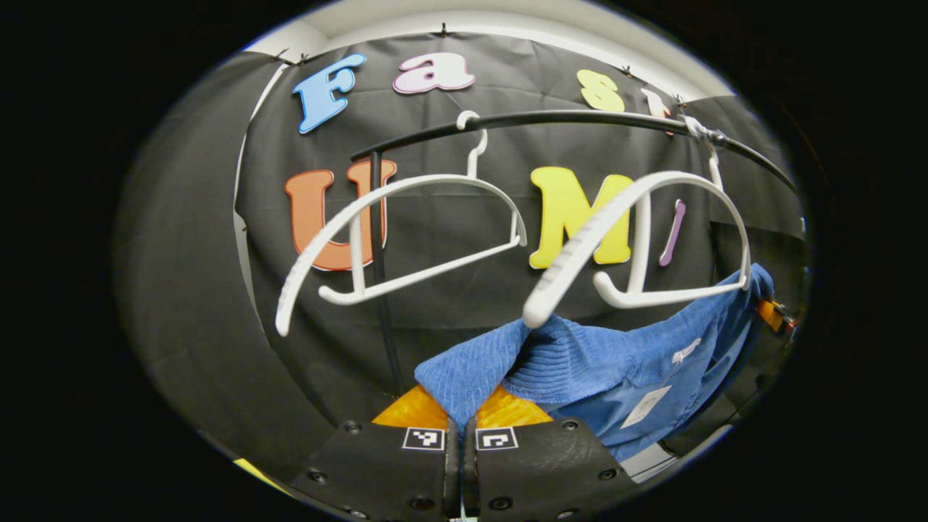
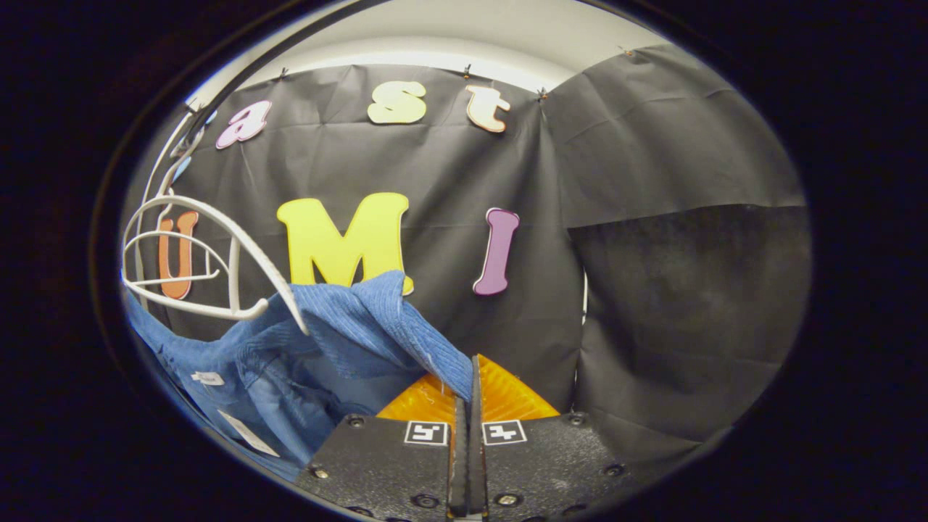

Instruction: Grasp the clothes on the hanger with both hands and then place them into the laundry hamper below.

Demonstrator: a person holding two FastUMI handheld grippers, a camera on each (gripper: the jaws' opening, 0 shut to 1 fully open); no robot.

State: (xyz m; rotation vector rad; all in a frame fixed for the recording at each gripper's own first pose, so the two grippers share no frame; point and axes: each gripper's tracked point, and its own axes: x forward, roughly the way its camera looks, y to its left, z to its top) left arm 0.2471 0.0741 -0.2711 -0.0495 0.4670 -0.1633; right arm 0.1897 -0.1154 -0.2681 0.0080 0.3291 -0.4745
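With each tool, left (image 1: 462,428) and right (image 2: 470,406), clamped on the blue top (image 1: 609,362), draw it clear of the hanger (image 1: 638,239) evenly, then lower both together.

Two white hangers (image 1: 406,239) on the black rail (image 1: 580,119) hang just above the blue garment (image 1: 616,362), crowding upward passage.
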